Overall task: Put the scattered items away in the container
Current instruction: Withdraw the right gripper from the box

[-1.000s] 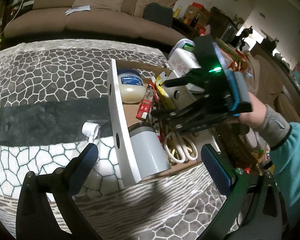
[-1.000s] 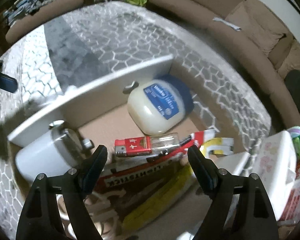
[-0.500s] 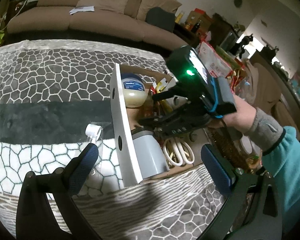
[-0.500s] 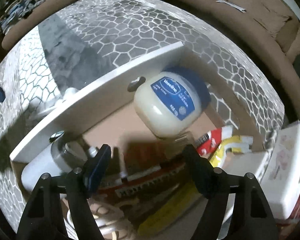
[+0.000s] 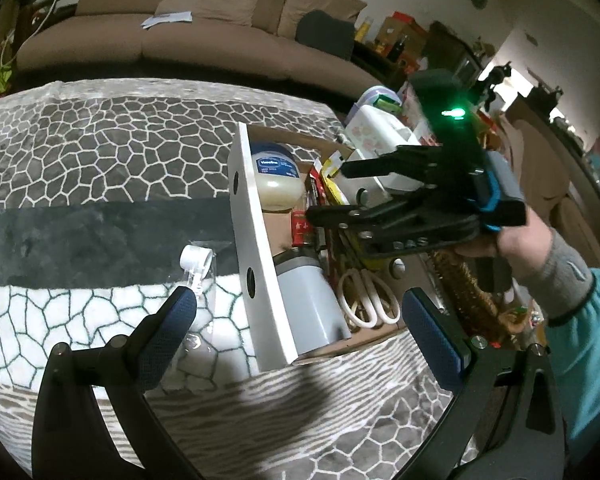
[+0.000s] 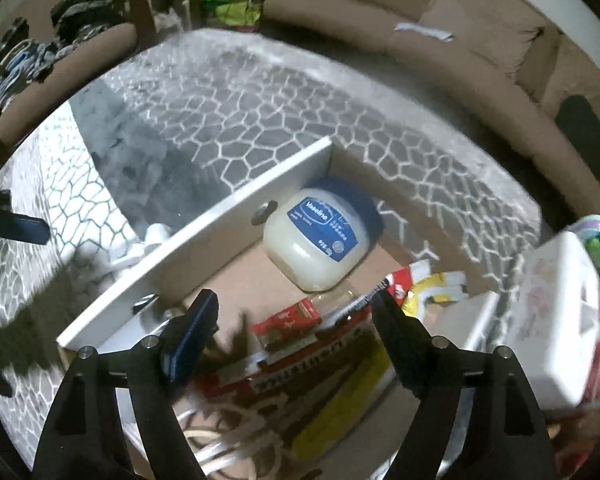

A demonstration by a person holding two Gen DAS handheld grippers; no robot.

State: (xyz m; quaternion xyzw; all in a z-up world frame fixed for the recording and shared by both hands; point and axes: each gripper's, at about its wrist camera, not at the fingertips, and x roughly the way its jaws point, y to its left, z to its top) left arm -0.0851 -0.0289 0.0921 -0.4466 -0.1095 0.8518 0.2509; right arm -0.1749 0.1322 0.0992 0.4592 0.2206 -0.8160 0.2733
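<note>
Hovering above the container, the right gripper has its jaws opening with nothing between them; the red lighter lies just below on the drawer floor, beside the Vaseline jar. That drop looks done, so the job now, I'd say, is to lift clear without snagging the cluttered contents. The left gripper hangs spread wide and empty over the patterned blanket, aimed near a clear plastic pouch with a white cap lying just outside the drawer's white front. That looks like the last scattered piece. To take it well, come down over the cap end, since the film is thin and slippery. Watch the white panel close beside it. Inside, a grey cylinder, white-handled scissors and a red-and-yellow box fill most of the floor; free room is by the jar.
</note>
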